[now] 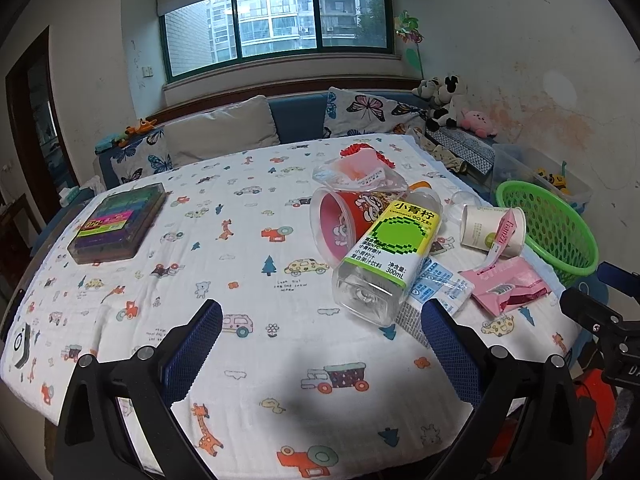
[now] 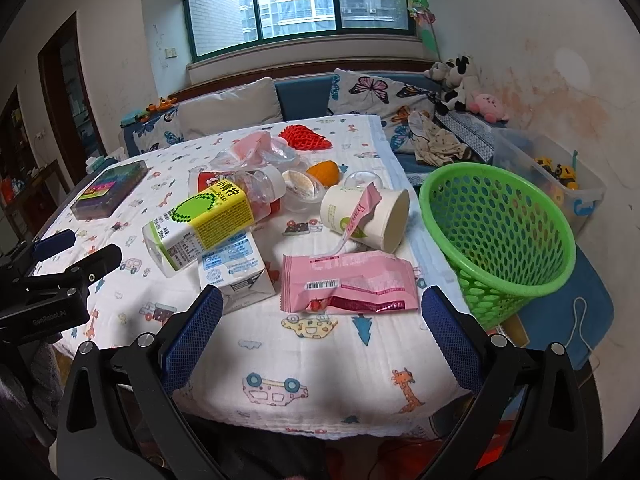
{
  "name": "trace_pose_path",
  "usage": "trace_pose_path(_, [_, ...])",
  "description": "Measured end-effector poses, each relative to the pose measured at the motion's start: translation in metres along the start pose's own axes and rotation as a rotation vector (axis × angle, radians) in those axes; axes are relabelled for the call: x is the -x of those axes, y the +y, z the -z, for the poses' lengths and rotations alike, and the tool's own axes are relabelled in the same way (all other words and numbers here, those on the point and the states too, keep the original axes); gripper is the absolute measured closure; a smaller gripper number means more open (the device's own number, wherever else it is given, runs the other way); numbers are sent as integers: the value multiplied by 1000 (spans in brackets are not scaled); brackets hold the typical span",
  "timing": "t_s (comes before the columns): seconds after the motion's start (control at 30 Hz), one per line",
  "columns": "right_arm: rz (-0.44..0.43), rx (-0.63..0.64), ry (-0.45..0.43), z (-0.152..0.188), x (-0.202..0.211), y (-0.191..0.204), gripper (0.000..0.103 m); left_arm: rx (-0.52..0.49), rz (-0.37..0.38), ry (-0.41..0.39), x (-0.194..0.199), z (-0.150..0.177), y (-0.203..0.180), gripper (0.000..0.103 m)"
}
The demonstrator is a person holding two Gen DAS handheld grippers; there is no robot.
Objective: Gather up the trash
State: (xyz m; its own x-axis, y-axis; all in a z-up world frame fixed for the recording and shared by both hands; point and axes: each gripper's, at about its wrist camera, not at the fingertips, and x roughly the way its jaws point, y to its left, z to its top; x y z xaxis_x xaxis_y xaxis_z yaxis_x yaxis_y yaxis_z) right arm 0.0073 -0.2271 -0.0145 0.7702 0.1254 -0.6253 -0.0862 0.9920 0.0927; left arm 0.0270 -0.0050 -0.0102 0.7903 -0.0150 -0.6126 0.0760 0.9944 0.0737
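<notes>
— Where is the trash lying relative to the jaws?
— The pink wrapper (image 2: 347,282) is sitting just ahead of the right gripper (image 2: 322,322), between its wide-spread, empty jaws. The bottle (image 1: 386,254) is lying ahead-right of the left gripper (image 1: 322,334), also gaping and holding nothing.
— And the basket?
— The green basket (image 2: 500,236) is standing at the table's right edge, beside the paper cup (image 2: 366,216).

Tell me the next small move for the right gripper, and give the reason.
Probably ease the right gripper forward and down onto the pink wrapper. Its jaws are open and empty, the wrapper lies flat straight ahead as the nearest piece of trash, and the green basket stands just to its right, so the carry would be short.
</notes>
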Motion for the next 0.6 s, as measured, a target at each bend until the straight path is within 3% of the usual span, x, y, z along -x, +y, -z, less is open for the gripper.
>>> trace_pose_path(0.43, [7,-7,27,-16,-21,-11,4,-41,42,20,-17,-16,-5,7])
trace_pose_path(0.6, [13,-9,35,-23,-29,-18,4,-78,106,40,-30,-29,-14,8])
